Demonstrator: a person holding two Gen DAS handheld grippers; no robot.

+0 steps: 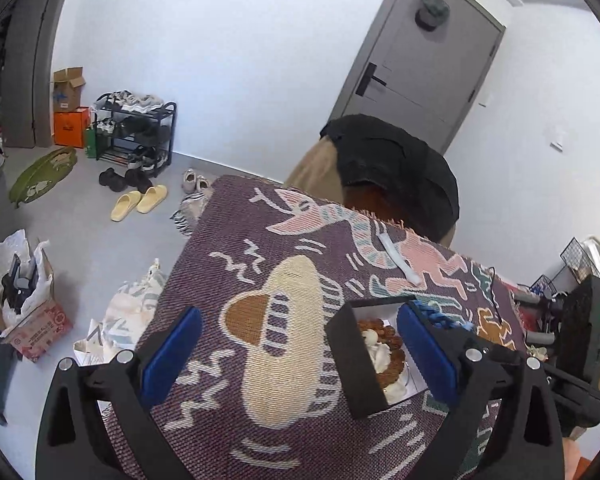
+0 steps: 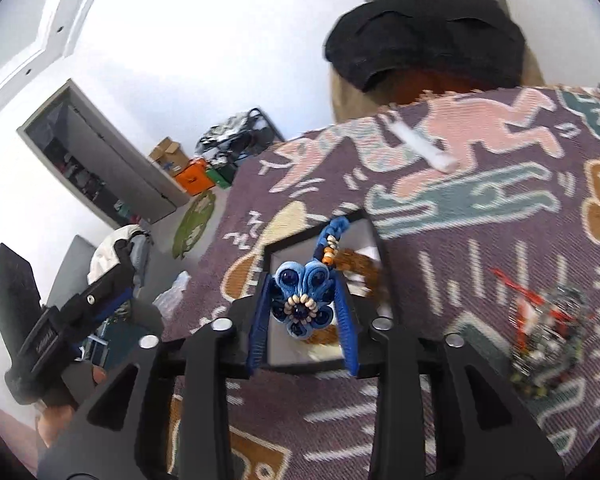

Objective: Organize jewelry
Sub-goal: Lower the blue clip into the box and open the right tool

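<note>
A black open jewelry box [image 1: 350, 364] with a white lining sits on the patterned cloth; brown and white bead strands [image 1: 384, 344] lie inside. My left gripper [image 1: 300, 344] is open, its right finger over the box. In the right wrist view my right gripper [image 2: 304, 300] is shut on a blue fabric flower ornament [image 2: 304, 296] with beads and a blue cord, held over the box [image 2: 284, 248]. A tangled heap of jewelry [image 2: 548, 332] lies on the cloth to the right.
A white strip [image 1: 398, 258] lies on the purple patterned cloth [image 1: 236, 240]. A chair with black clothing [image 1: 396, 168] stands behind the table. Shoes, slippers [image 1: 140, 202] and boxes are on the floor at left. Black equipment [image 1: 584, 332] stands at the right edge.
</note>
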